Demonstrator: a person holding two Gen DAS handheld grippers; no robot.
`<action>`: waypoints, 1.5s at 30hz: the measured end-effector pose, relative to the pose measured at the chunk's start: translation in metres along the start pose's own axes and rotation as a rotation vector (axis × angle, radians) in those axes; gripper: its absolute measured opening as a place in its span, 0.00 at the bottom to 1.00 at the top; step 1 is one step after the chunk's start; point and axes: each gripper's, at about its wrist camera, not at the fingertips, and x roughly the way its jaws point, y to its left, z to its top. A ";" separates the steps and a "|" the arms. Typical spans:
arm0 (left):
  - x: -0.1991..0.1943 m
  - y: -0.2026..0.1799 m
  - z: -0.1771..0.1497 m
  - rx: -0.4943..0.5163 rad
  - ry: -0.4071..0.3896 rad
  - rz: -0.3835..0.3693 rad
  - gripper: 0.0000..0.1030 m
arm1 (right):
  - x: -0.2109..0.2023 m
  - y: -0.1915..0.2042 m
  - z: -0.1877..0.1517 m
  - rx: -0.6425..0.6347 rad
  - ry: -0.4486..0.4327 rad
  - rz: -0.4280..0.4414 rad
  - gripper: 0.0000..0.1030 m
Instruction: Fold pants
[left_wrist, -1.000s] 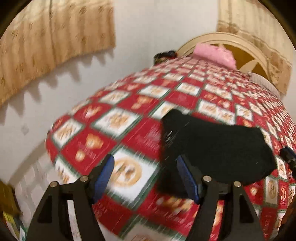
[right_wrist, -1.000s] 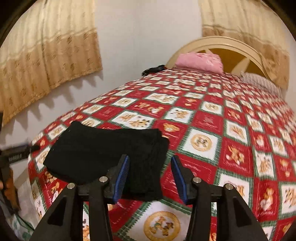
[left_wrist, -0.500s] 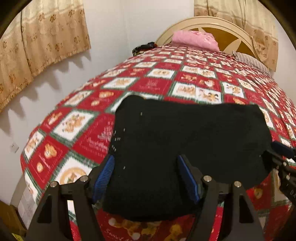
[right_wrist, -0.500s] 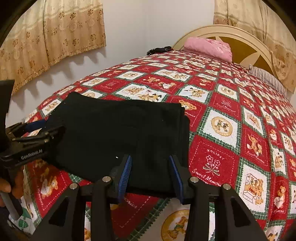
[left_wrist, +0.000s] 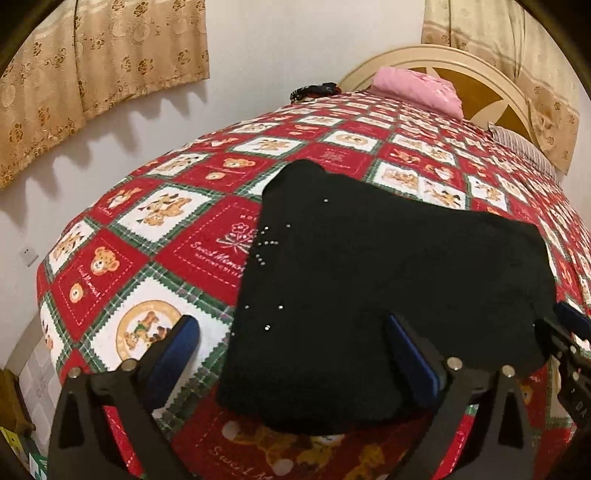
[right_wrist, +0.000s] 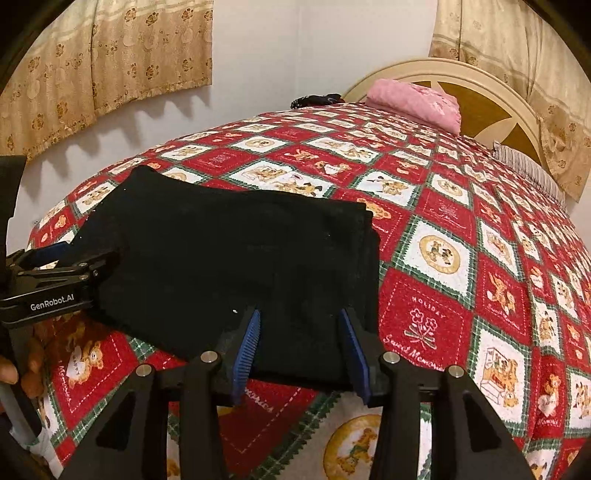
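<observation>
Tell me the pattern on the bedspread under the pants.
Red and white squares with teddy bears and green plaid borders on the bedspread; clearest in the right wrist view.

Against the plain white wall: cream arched wooden headboard flanked by beige flower-patterned curtains, fronted by red teddy-bear patchwork bedspread.

This is a bedroom in a home. There is a big bed with a teddy bear blanket, a headboard, a pink pillow and curtains.
</observation>
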 end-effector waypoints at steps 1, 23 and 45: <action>0.000 0.001 0.000 -0.006 0.000 -0.002 1.00 | -0.001 0.001 -0.001 0.004 -0.001 0.000 0.53; -0.028 -0.006 -0.043 0.034 0.058 0.003 1.00 | -0.043 0.007 -0.040 0.159 0.065 0.011 0.68; -0.131 0.010 -0.090 0.029 -0.083 -0.042 1.00 | -0.114 0.034 -0.083 0.204 -0.004 -0.094 0.69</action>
